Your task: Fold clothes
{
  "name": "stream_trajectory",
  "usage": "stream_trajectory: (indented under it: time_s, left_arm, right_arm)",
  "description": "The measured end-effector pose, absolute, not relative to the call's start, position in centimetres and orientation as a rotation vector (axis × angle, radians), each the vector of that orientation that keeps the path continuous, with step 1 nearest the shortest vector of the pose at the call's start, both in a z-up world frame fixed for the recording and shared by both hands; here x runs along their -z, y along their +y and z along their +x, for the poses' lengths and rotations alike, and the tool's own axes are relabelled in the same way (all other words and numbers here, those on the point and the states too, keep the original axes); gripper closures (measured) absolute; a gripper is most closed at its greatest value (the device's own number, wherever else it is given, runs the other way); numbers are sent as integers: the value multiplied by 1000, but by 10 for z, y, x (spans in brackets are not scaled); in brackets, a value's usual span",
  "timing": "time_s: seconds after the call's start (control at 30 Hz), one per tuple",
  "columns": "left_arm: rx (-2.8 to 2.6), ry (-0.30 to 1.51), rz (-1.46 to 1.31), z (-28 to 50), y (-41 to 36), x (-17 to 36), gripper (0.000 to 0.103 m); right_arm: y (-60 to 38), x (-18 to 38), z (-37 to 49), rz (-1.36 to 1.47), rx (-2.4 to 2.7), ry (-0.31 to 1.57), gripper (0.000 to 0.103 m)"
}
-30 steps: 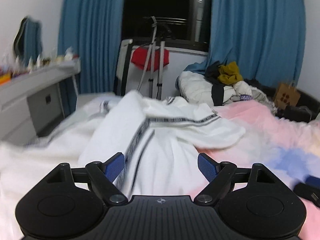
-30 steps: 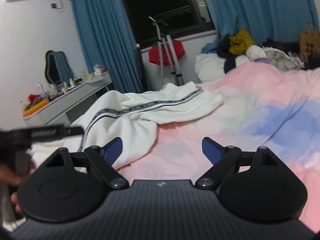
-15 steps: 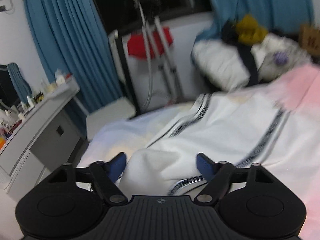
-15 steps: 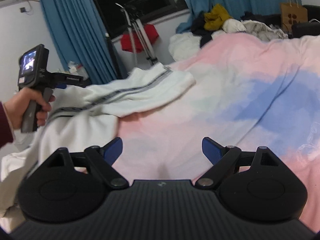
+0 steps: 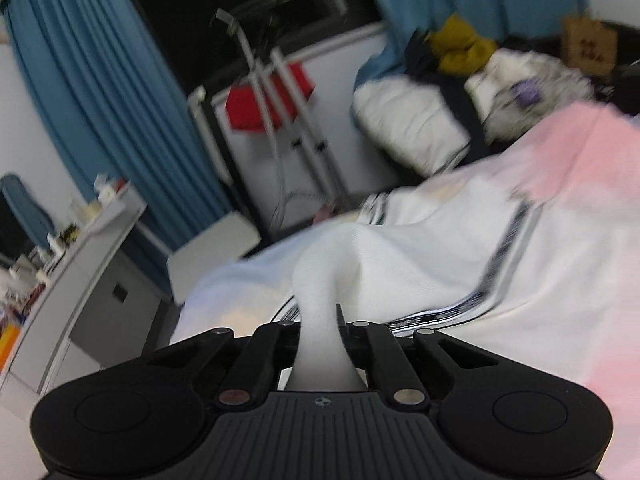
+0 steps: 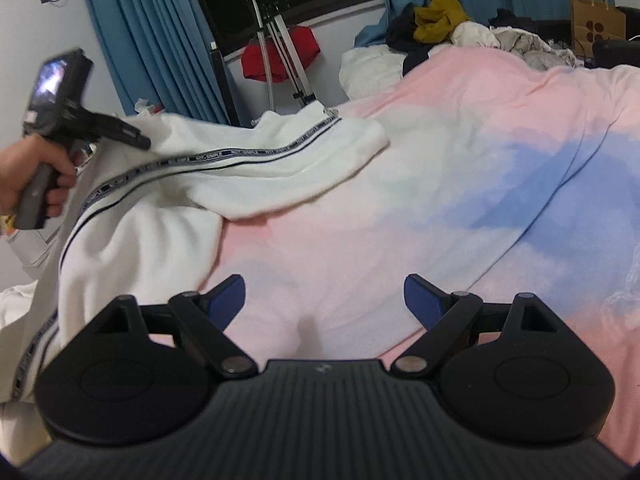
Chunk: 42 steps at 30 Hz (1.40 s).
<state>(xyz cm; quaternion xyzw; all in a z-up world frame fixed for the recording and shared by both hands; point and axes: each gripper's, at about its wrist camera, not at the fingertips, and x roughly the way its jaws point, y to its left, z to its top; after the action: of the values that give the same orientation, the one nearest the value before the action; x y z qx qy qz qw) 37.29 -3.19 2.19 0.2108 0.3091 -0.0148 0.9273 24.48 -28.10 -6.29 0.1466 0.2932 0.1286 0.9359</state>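
A white garment with dark striped trim (image 6: 248,168) lies spread over the left part of a pink and blue bed cover (image 6: 460,184). In the left wrist view my left gripper (image 5: 320,328) is shut on a bunched fold of this white garment (image 5: 420,256), which rises between the fingers. In the right wrist view the left gripper (image 6: 132,138) shows at the far left, held by a hand and pulling the cloth up. My right gripper (image 6: 324,300) is open and empty, low over the bare bed cover to the right of the garment.
A pile of clothes and white bedding (image 6: 440,36) lies at the far end of the bed, beside a brown paper bag (image 6: 598,24). A tripod with a red cloth (image 6: 280,52) stands by the blue curtains (image 6: 144,36). A grey dresser (image 5: 72,264) stands left.
My left gripper has closed on a fold of the white garment and lifted it. The right gripper stayed open and shifted a little closer over the bed cover.
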Motion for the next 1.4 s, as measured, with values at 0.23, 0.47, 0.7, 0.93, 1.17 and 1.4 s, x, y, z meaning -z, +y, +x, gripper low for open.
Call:
stream_trajectory:
  time_s: [0.23,0.47,0.7,0.93,1.17,1.4]
  left_arm:
    - [188,484,444,274,-90,-81,97]
    - [241,484,299,179,-95,-28,97]
    - [285,494,140,84,-96,36,97]
    - [289,505,33,59,-73,54,97]
    - [299,507,-52,64,-69,60,96]
    - [316,503,-124,67,-66,63,96]
  right_arm:
    - [-287,45,226,291,-264,543,15]
    - [-310,31,211,401,-273,507,15]
    - [-317,25,200,427,-273,517,15]
    - [-304,29,200,361,-271,532,15]
    - [-309,49,217,463,-292,590,15]
    - [-349,91,271,861,-280,717,19]
